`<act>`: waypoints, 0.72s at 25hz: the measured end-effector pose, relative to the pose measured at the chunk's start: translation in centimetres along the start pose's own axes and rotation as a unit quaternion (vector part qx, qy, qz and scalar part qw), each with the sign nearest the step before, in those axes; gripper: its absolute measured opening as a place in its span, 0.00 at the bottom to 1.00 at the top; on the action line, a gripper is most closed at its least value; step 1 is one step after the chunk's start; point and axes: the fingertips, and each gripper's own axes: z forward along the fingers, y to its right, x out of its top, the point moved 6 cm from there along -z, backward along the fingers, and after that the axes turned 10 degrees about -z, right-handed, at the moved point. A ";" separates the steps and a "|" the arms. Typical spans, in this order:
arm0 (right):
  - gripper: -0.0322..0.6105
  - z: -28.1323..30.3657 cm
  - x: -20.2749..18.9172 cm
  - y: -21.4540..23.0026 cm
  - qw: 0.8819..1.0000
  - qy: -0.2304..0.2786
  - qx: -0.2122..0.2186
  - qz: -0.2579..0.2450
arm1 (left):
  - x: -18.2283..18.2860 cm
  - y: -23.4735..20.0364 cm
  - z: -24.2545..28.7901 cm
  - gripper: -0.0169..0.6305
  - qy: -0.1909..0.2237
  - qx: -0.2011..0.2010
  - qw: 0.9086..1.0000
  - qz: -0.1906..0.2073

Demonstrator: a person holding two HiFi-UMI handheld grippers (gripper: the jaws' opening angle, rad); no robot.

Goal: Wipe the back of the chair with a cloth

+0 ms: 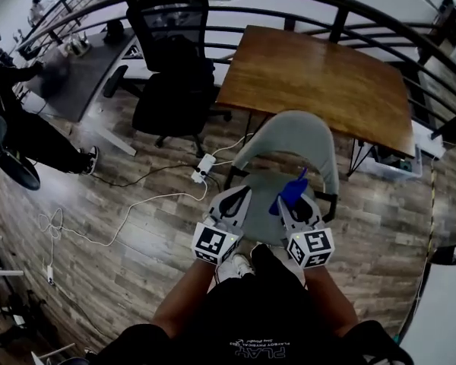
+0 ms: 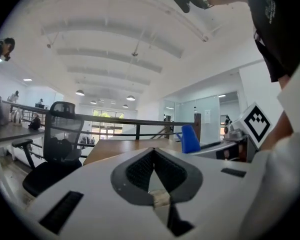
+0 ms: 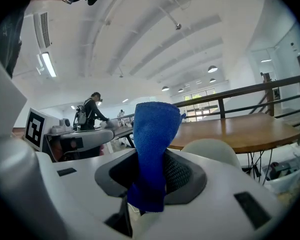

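Wood floor, grey chair [image 1: 292,135] ahead; right gripper [image 1: 286,204] pinching blue cloth [image 3: 152,134] upright; left gripper [image 1: 243,195] pressed together alongside.

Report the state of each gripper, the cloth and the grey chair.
left gripper: shut, nothing between its jaws.
right gripper: shut on the blue cloth.
blue cloth: bunched, standing up out of the jaws.
grey chair: upright, its back toward the wooden table.
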 end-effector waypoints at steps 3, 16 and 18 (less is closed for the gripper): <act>0.26 1.7 0.1 2.3 1.000 -0.003 -0.003 0.002 | 0.1 -0.8 3.0 0.03 -0.005 -0.012 1.000 0.011; 0.26 9.5 0.6 11.6 1.000 -0.001 0.006 0.021 | -0.1 -6.1 14.5 0.03 -0.041 -0.006 0.999 -0.020; 0.26 10.4 0.3 11.9 1.000 -0.008 0.005 0.016 | -0.5 -6.9 15.3 0.03 -0.052 0.001 0.998 -0.022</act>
